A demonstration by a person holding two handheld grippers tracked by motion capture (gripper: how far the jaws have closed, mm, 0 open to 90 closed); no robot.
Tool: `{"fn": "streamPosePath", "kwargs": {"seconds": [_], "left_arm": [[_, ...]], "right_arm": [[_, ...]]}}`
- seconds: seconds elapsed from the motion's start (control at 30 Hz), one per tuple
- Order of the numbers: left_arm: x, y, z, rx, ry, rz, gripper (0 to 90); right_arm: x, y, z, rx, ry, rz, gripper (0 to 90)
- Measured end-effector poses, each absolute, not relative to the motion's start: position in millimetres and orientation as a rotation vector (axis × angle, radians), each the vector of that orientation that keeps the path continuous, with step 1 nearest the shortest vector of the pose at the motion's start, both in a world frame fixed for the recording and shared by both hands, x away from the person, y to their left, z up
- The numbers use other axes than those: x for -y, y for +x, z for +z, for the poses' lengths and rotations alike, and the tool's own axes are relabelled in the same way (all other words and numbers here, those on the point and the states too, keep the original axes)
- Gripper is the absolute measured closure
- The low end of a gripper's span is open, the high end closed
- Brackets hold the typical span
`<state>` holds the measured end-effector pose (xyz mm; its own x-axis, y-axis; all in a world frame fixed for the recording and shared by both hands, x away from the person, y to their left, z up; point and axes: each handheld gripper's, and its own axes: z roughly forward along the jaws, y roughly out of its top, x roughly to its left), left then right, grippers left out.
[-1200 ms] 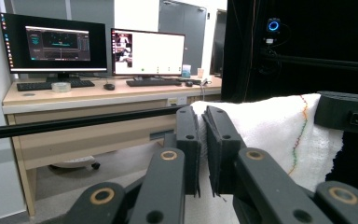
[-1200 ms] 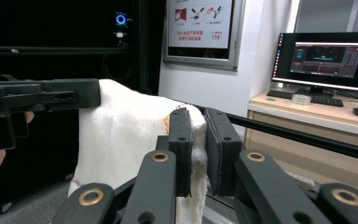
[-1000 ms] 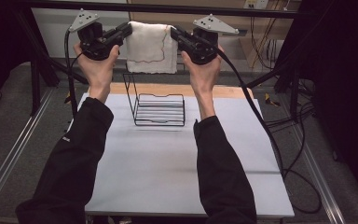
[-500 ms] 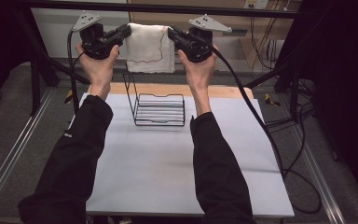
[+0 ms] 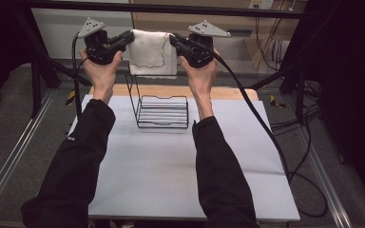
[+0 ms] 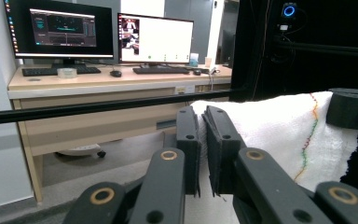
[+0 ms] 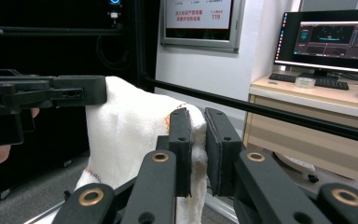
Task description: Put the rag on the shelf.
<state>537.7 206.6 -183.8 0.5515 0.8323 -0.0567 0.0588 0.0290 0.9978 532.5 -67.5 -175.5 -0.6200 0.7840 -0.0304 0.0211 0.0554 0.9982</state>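
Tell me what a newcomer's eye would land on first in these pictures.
First the white towel, stretched in the air between the two grippers above the far edge of the table. The left gripper pinches its left end and the right gripper its right end, both with jaws shut on the cloth. Below it, a black wire rack stands on the white tabletop.
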Motion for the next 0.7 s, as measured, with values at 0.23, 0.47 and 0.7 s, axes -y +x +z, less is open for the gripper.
{"fn": "streamPosePath", "kwargs": {"seconds": [0.23,0.47,0.7], "left_arm": [[-205.1,536.6,-193.8,-0.822,1.453,0.705,84.4],[-202.0,533.0,-202.8,-0.815,1.473,0.695,84.4],[-201.6,524.9,-212.2,-0.805,1.487,0.686,84.4]], "right_arm": [[68.3,530.8,-183.5,-1.754,0.816,1.6,81.7],[72.6,526.8,-191.1,-1.764,0.822,1.588,81.7],[76.0,520.4,-198.8,-1.78,0.822,1.585,81.7]]}}
